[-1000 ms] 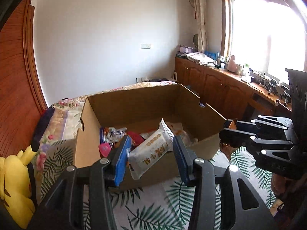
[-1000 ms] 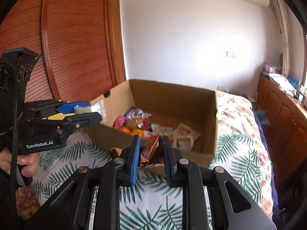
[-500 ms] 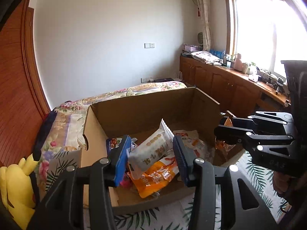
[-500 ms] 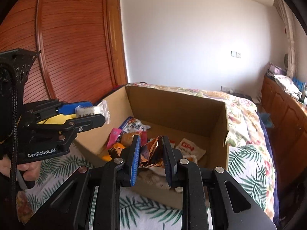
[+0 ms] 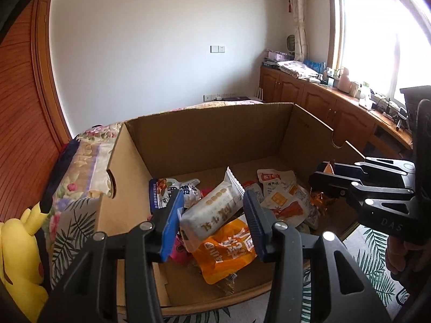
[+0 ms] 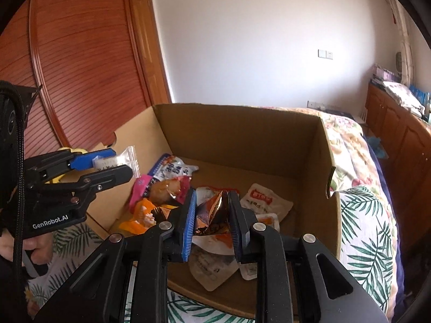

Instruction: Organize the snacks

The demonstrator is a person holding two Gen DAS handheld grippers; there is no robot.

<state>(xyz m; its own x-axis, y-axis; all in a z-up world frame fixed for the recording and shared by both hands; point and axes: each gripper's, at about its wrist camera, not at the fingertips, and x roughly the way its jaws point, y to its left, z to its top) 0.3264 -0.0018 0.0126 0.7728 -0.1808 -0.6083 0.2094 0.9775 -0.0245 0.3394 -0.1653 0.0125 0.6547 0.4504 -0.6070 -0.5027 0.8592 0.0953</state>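
Left gripper (image 5: 212,215) pinching white pillow-shaped snack packet (image 5: 212,211), crimped serrated ends, tilted above open corrugated cardboard box (image 5: 210,137). Right gripper (image 6: 212,215) clamped on crinkled copper foil snack (image 6: 214,212) over same box. Below: glossy orange pouch (image 5: 229,250), flat white sachets (image 6: 262,199). Leaf-print bedspread (image 6: 363,239), slatted wooden wardrobe (image 6: 78,62), yellow plush (image 5: 18,258).

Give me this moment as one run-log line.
left gripper: shut on white packet | right gripper: shut on foil packet | both over box | snacks inside | next, likely: release
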